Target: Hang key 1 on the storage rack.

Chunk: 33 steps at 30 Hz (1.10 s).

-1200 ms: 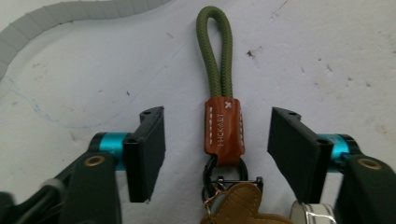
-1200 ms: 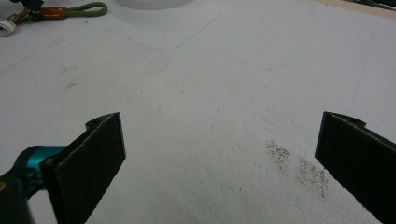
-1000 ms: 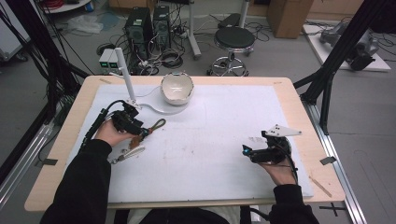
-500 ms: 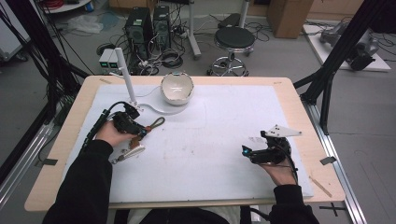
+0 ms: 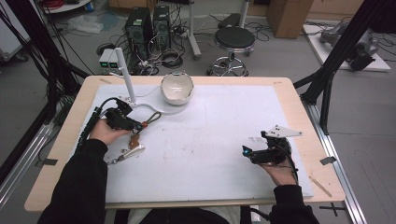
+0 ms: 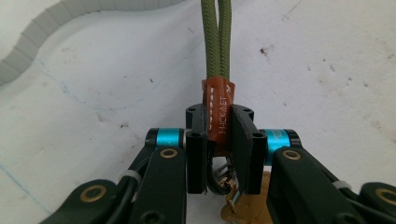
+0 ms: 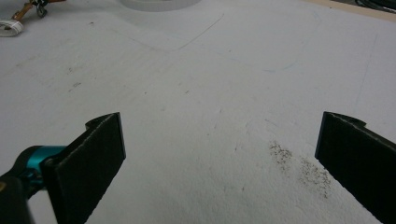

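A key fob lies on the white mat at the left: a green cord loop (image 5: 152,116) (image 6: 217,42) joined by a brown leather tab (image 6: 219,107) to a ring with brass keys (image 5: 135,140) (image 6: 233,207). My left gripper (image 5: 136,127) (image 6: 219,140) has just been closing and is shut on the leather tab, which sits between its pads. At the right of the mat, my right gripper (image 5: 244,151) (image 7: 219,154) rests low with its jaws wide open and nothing between them.
A white bowl (image 5: 177,88) stands at the back of the mat (image 5: 210,140) beside a white post (image 5: 125,74) on a base. A second clip with a white strap (image 5: 127,153) (image 7: 11,25) lies near the left hand. The table's wooden edge (image 5: 308,121) borders the mat.
The left gripper's jaws have closed onto the fob's leather tab, with the hand shifting only slightly. The right hand has kept still.
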{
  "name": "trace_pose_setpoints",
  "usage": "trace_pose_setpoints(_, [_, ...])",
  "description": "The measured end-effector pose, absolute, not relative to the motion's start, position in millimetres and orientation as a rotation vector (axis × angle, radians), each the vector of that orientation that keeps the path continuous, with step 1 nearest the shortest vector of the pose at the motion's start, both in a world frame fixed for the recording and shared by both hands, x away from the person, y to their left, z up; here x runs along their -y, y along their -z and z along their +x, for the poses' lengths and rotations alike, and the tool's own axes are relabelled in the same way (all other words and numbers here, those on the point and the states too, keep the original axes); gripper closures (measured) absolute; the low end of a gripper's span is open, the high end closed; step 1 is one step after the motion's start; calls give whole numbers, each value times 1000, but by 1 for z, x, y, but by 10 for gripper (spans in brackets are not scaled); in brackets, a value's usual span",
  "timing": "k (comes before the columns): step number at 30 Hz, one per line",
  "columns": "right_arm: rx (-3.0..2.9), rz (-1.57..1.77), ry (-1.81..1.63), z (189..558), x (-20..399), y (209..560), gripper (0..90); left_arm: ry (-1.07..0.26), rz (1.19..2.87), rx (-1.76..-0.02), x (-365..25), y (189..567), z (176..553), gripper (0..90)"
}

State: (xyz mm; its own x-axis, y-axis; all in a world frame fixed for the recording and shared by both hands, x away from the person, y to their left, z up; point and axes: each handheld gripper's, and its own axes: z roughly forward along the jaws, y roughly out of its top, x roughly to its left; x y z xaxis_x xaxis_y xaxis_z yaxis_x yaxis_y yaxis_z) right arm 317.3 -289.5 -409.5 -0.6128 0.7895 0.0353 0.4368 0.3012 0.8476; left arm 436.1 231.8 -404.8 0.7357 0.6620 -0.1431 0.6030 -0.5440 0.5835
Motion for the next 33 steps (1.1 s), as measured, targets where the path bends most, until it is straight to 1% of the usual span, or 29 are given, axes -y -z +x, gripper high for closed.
trace_pose_setpoints(4, [-2185, 1099, -1236, 317, 290, 410, 5, -142, 2293, -964, -237, 399, 435, 763])
trace_pose_setpoints(11, [-2187, 1099, -1234, 317, 289, 410, 6, -105, 2254, -954, -242, 391, 432, 763])
trace_pose_setpoints(21, [-2193, 1102, -1231, 318, 289, 410, 5, -108, 2231, -925, -246, 376, 430, 766])
trace_pose_setpoints(26, [-2195, 1094, -1229, 317, 289, 410, 5, -156, 2211, -895, -250, 359, 426, 768])
trace_pose_setpoints(33, [-2194, 1093, -1228, 317, 289, 410, 5, -173, 2193, -888, -256, 341, 426, 768])
